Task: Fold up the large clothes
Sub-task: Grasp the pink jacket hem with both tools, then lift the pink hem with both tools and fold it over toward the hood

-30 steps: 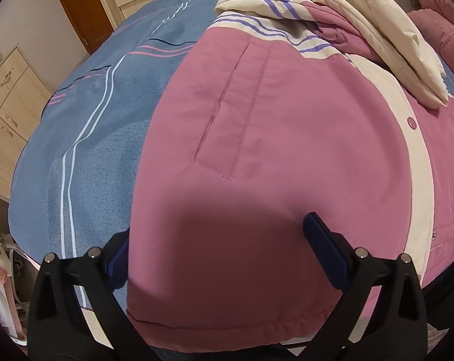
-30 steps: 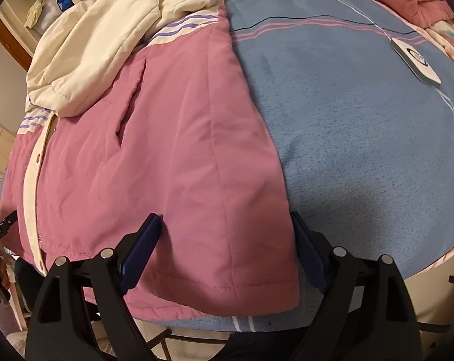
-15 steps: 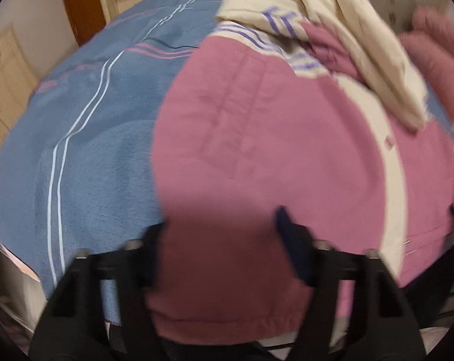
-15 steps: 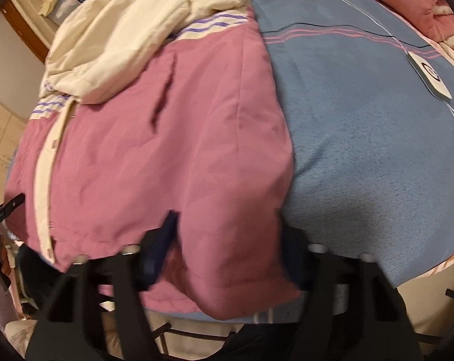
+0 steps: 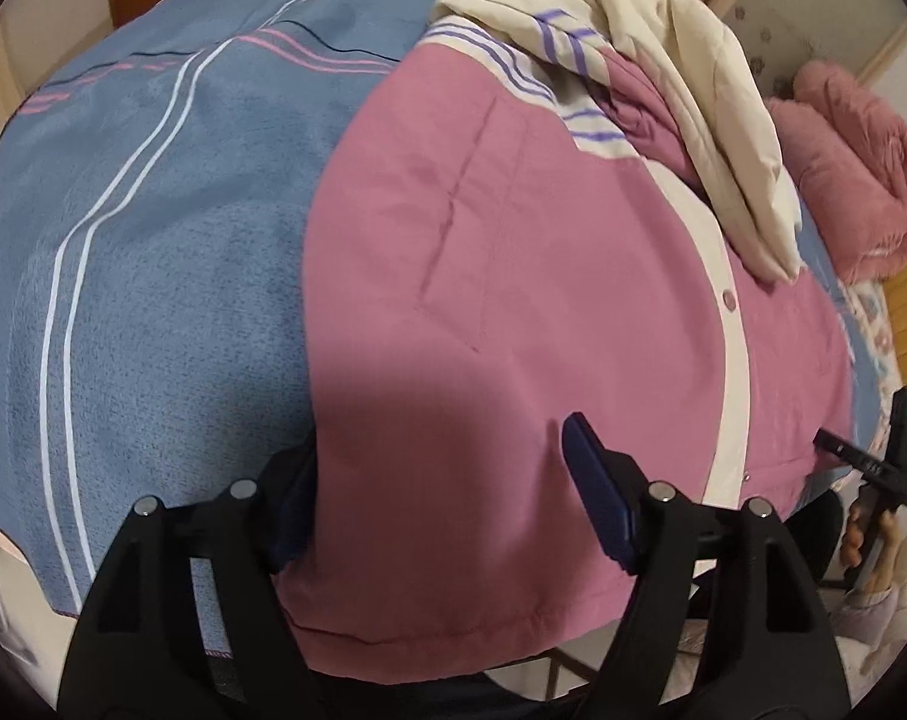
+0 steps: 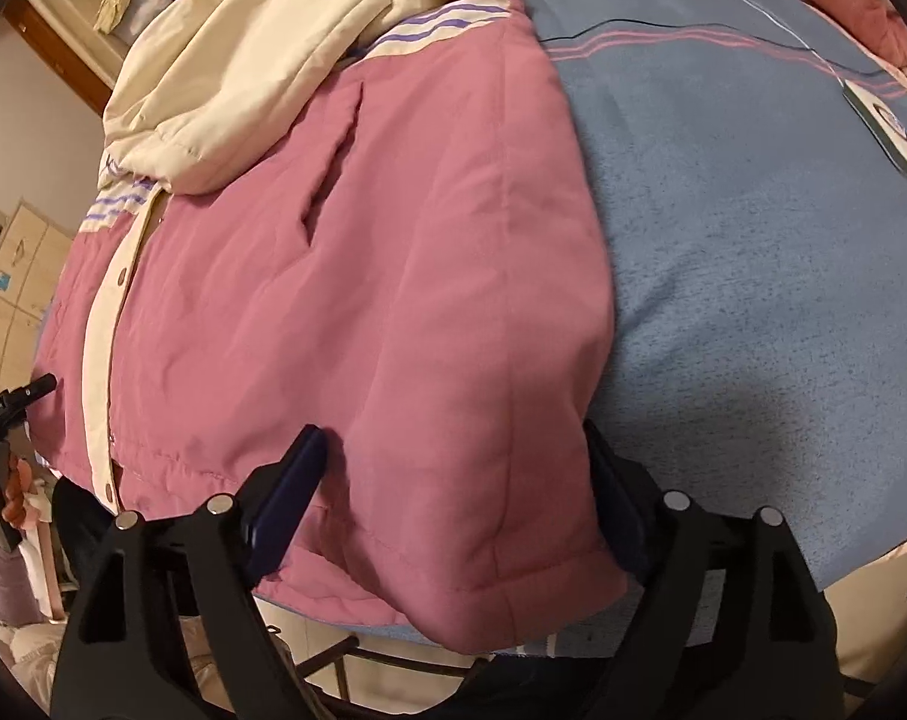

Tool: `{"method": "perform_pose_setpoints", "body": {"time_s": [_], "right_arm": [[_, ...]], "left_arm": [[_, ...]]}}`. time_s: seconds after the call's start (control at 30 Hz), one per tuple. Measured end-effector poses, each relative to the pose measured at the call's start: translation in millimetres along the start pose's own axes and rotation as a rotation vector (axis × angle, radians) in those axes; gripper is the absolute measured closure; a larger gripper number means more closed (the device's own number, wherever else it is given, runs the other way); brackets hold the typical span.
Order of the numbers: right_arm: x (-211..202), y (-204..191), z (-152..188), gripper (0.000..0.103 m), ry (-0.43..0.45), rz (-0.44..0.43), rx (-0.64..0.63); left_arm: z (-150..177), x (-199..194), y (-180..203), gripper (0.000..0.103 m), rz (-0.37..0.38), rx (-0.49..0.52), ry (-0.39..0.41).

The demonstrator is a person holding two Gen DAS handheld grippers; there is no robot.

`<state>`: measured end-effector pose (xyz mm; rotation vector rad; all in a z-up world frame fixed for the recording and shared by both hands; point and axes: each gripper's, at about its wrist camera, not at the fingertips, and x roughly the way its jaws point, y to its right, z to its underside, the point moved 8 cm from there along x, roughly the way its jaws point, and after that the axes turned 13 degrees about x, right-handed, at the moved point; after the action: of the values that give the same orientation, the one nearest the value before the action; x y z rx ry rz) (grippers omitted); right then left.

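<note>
A pink padded jacket (image 5: 513, 276) with a cream front placket, cream hood and purple stripes lies spread on a blue bedspread (image 5: 153, 210). It also shows in the right wrist view (image 6: 363, 276). My left gripper (image 5: 447, 498) straddles the jacket's left hem corner, jaws partly closed, one finger above the fabric and one under its edge. My right gripper (image 6: 459, 492) straddles the right hem corner the same way, with the fabric bulging up between the jaws. Neither pair of jaws has met on the cloth.
The cream hood (image 6: 261, 60) is bunched at the jacket's far end. A pink blanket (image 5: 849, 156) lies at the bed's far right. A white flat device (image 6: 885, 126) with a cable rests on the bedspread. Wooden drawers (image 6: 15, 276) stand beside the bed.
Both grippers moved forward onto the jacket's hem corners and their jaws narrowed. The fabric at the right corner has bunched up between the fingers.
</note>
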<state>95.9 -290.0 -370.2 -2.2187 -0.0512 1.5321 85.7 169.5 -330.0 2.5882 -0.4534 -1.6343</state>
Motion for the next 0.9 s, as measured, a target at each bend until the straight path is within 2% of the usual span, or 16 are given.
{"method": "perform_pose_setpoints", "body": {"time_s": [0.03, 0.07, 0.1, 0.13, 0.17, 0.23, 0.3, 0.33, 0.4, 0.53, 0.6, 0.67, 0.73, 0.77, 0.83, 0.9], "right_arm": [[-1.6, -1.4, 0.5, 0.052, -0.008, -0.026, 0.004], [-4.7, -2.8, 1.0, 0.068, -0.029, -0.091, 0.028], [-7.4, -4.0, 1.0, 0.073, -0.057, -0.17, 0.061], [-9.6, -5.2, -0.2, 0.08, -0.069, -0.217, 0.079], [-12.9, -6.3, -2.4, 0.083, -0.085, -0.283, 0.099], [-20.2, -11.6, -7.5, 0.086, -0.104, -0.399, 0.123], [-33.6, -23.6, -17.2, 0.087, -0.093, -0.523, 0.128], [-46.6, -31.5, -26.5, 0.087, -0.068, -0.616, 0.132], [-70.9, -47.8, -50.4, 0.087, -0.019, -0.75, 0.132], [-103.9, -86.0, -110.3, 0.088, 0.089, -0.854, 0.09], [-111.2, -103.8, -143.8, 0.088, 0.138, -0.867, 0.067], [-113.5, -116.4, -192.1, 0.088, 0.179, -0.88, 0.089], [-108.6, -122.1, -237.7, 0.088, 0.227, -0.867, 0.146], [-103.8, -121.1, -265.2, 0.088, 0.248, -0.864, 0.192], [-83.8, -115.8, -317.4, 0.089, 0.278, -0.854, 0.303], [-66.9, -106.7, -353.6, 0.088, 0.303, -0.823, 0.376]], "left_arm": [[-0.4, -0.6, 0.4, 0.056, 0.012, -0.001, -0.002], [-1.3, -1.7, 0.6, 0.066, 0.049, -0.012, -0.003], [-1.5, -2.8, 0.0, 0.078, 0.091, -0.028, 0.0], [-2.9, -4.7, 0.3, 0.084, 0.158, -0.05, 0.008], [-4.8, -6.7, 1.3, 0.085, 0.198, -0.063, 0.017], [-15.7, -19.0, 8.3, 0.088, 0.333, -0.087, 0.072], [-32.9, -38.4, 16.1, 0.088, 0.478, -0.113, 0.159], [-44.7, -49.6, 18.6, 0.088, 0.53, -0.119, 0.205], [-69.5, -67.0, 24.0, 0.088, 0.58, -0.115, 0.27], [-128.6, -84.6, 39.9, 0.088, 0.629, -0.078, 0.318], [-171.0, -95.1, 46.9, 0.088, 0.627, -0.055, 0.35], [-215.2, -102.7, 46.5, 0.088, 0.633, -0.064, 0.397], [-264.1, -101.4, 25.7, 0.087, 0.652, -0.156, 0.418], [-294.2, -91.6, 11.9, 0.087, 0.637, -0.221, 0.408], [-332.0, -73.8, -9.1, 0.087, 0.576, -0.291, 0.382], [-373.4, -45.8, -34.1, 0.086, 0.52, -0.356, 0.35]]}}
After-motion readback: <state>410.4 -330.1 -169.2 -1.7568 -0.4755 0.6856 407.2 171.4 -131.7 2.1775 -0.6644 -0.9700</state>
